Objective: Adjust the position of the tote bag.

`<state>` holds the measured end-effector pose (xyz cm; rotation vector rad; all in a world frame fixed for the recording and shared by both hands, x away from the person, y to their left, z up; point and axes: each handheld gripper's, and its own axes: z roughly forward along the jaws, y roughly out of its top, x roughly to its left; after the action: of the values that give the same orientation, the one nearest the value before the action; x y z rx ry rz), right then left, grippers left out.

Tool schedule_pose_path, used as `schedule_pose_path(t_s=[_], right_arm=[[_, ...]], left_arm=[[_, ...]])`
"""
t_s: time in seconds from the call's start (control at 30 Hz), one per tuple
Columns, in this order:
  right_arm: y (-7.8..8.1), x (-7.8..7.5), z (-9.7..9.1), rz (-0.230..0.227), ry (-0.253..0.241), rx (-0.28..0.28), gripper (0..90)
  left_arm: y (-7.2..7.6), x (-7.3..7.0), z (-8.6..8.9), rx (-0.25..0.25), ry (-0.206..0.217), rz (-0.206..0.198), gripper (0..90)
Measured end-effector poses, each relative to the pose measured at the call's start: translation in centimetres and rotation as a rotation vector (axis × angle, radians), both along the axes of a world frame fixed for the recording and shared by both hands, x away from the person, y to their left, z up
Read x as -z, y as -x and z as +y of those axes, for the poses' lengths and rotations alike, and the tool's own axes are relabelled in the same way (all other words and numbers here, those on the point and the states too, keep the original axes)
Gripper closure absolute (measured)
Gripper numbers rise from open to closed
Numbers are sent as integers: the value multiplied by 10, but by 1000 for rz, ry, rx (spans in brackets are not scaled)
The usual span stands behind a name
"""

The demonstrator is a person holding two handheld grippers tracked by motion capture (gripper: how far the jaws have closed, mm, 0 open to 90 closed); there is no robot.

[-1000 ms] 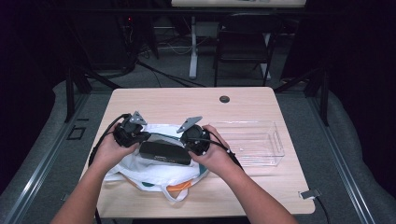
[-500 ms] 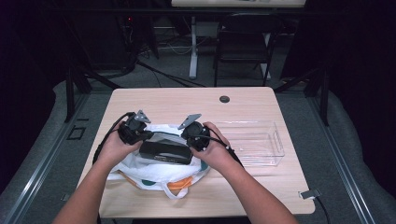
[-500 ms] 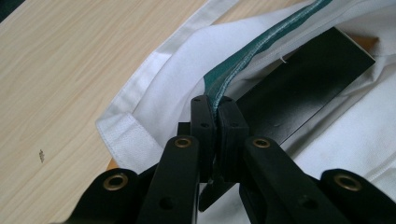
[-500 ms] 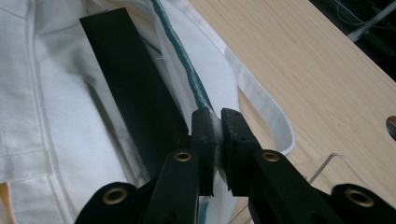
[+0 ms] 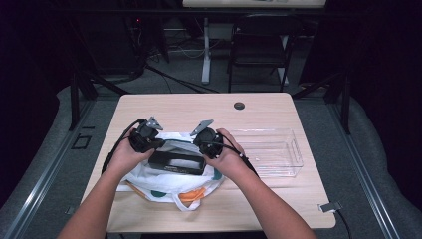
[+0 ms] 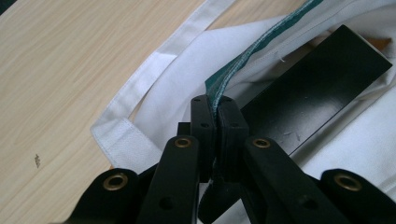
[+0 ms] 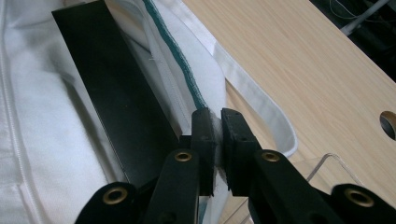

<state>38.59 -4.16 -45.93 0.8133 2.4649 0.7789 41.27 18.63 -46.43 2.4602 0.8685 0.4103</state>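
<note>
My left gripper (image 6: 215,108) and right gripper (image 7: 219,122) clench the white tote bag's (image 5: 144,177) green-stitched rim (image 6: 252,53), one at each end of the black box (image 5: 176,160) lying between them. Step, as I judge it: holding the mouth around the box. Next I would draw the rim outward over the box's ends.

dark room, grey floor (image 5: 378,164), a black chair (image 5: 256,47) behind the wooden table (image 5: 199,107).

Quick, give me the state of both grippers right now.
Left gripper: closed, pinching the green-stitched rim of the white bag.
Right gripper: closed, pinching the same bag's rim at the other side, beside the black box.
</note>
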Motion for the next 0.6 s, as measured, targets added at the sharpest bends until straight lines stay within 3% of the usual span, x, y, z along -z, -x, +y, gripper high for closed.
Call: schedule_pose_path(t_s=[0.6], right_arm=[[-10, 9, 2, -4, 39, 18, 841]], left_arm=[[-10, 6, -5, -8, -1, 3, 869]])
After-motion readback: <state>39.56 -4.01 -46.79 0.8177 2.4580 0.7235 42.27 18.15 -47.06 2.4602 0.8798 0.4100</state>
